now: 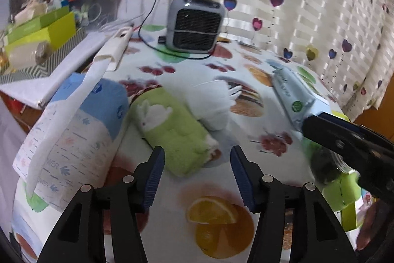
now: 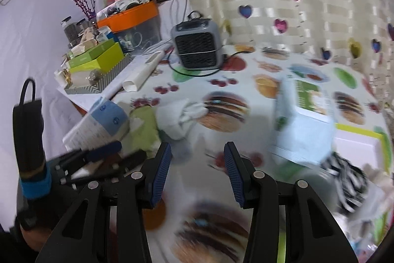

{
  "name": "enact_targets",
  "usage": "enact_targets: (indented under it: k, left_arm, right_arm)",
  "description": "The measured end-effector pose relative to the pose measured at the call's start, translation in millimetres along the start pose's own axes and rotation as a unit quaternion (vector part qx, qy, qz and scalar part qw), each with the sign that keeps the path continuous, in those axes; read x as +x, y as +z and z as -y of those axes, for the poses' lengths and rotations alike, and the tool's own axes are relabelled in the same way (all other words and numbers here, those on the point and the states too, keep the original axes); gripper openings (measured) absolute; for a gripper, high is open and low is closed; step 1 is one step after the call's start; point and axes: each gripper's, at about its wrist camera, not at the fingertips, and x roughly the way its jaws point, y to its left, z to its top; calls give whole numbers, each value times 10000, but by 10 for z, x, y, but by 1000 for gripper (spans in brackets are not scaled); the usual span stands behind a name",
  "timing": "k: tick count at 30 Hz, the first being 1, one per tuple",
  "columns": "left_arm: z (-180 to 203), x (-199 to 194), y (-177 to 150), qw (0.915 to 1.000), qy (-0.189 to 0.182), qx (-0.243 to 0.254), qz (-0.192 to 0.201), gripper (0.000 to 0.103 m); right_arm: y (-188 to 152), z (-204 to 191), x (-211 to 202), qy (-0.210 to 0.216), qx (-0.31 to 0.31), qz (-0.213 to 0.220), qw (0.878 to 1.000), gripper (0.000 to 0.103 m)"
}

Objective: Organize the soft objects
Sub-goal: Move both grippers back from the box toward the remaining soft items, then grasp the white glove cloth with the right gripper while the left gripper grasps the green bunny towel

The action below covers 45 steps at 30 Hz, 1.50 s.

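— So, where is the rolled green towel with a white rabbit (image 1: 172, 130)?

— Just ahead of the left gripper (image 1: 195, 176), its near end between the wide, empty jaws; a white cloth bundle (image 1: 216, 102) touches its far side.

— And the right gripper (image 2: 197, 174)?

— Parted, nothing between (blurred view). A pale-blue soft pack (image 2: 303, 134) lies ahead to its right, on the fruit-printed tablecloth (image 2: 246, 73).

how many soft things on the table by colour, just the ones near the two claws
green rolled towel: 1
white cloth: 1
blue and white soft pack: 1
pale blue wipes pack: 1
total: 4
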Motion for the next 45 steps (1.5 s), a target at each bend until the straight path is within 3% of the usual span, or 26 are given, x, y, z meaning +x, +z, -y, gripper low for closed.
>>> enact_targets:
  k: [9, 18, 19, 20, 24, 31, 35, 38, 39, 41, 43, 45]
  left_arm:
    - [-153, 35, -27, 9994, -273, -229, -37, 55]
    - [-221, 152, 6, 9989, -271, -367, -134, 55]
    - [-218, 165, 20, 9989, -272, -369, -138, 55]
    - [-212, 176, 34, 9988, -260, -393, -136, 55]
    - [-233, 231, 70, 9981, -174, -561, -188, 59]
    - [-186, 378, 189, 9953, 61, -910, -317, 62]
    - [-120, 560, 220, 9935, 440, -901, -539, 63]
    - [-57, 613, 229, 9947, 596, -696, -465, 62]
    - [-40, 619, 228, 9948, 642, -640, -465, 61]
    - [-24, 611, 219, 9954, 644, -557, -437, 47]
    - [-10, 590, 209, 9960, 639, -479, -406, 39]
    - [4, 545, 199, 9969, 517, -451, -375, 36]
  right_arm:
    - [267, -26, 778, 517, 586, -530, 9955, 47]
    - [310, 41, 1201, 471, 913, -888, 9907, 46]
    - [306, 30, 1174, 452, 845, -823, 9920, 31]
    - [308, 20, 1148, 395, 784, -780, 9931, 26]
    - [316, 27, 916, 184, 608, -496, 9967, 25]
    - [263, 114, 532, 188, 675, -188, 9974, 24]
    - [234, 147, 376, 202, 719, -72, 9972, 24]
    - [225, 159, 251, 201, 698, 40, 9973, 24]
    - [219, 166, 190, 207, 683, 84, 9974, 24]
    - [194, 182, 76, 187, 658, 174, 9975, 24]
    - [164, 207, -36, 154, 632, 260, 9975, 24]
    - [124, 237, -176, 111, 609, 357, 9974, 24]
